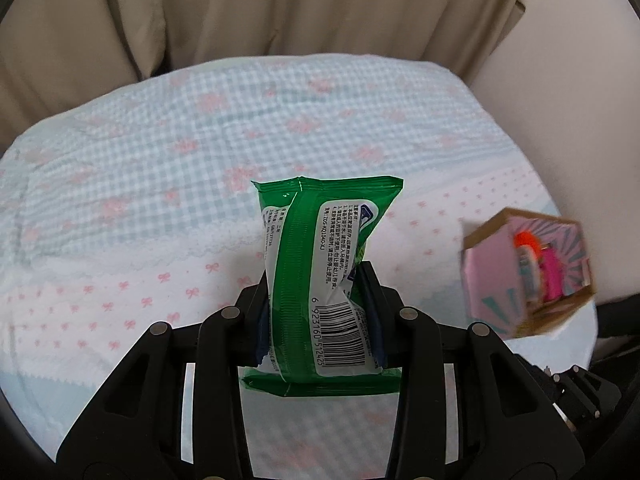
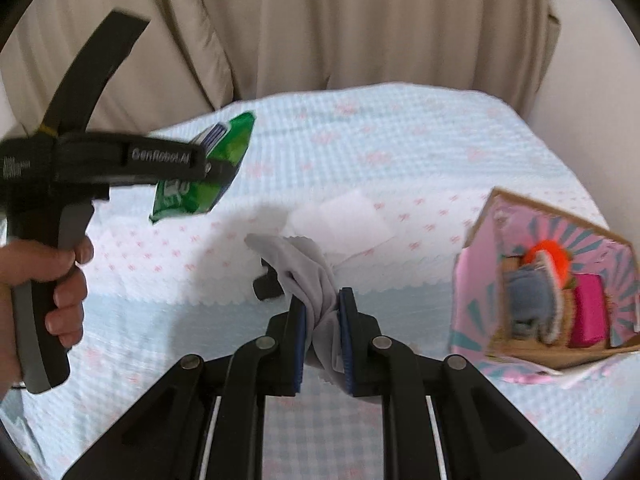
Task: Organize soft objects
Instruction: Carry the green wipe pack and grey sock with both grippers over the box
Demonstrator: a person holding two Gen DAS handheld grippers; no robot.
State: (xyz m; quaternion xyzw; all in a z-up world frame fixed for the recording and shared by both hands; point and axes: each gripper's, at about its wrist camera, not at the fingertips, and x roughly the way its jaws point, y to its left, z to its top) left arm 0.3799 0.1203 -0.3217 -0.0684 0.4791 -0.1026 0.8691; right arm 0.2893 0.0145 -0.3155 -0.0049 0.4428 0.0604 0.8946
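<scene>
My left gripper (image 1: 318, 300) is shut on a green and white packet of wipes (image 1: 320, 248), which stands upright between the blue pads above the bed. The right wrist view shows that same left gripper (image 2: 208, 168) from the side at the left, a hand (image 2: 60, 288) around its handle and the green packet (image 2: 200, 176) in its jaws. My right gripper (image 2: 322, 312) is shut on a bunched grey cloth (image 2: 308, 272), lifted off the bed. A pink cardboard box (image 2: 548, 280) at the right holds orange, blue and magenta soft items. In the left wrist view the box (image 1: 528, 272) shows at the right.
The bed carries a light blue checked cover (image 1: 200, 140) with pink bows and a white scalloped band. A white folded cloth (image 2: 344, 220) lies on the bed beyond the grey one. Beige curtains (image 2: 320, 20) hang behind, and a pale wall (image 1: 560, 80) borders the right.
</scene>
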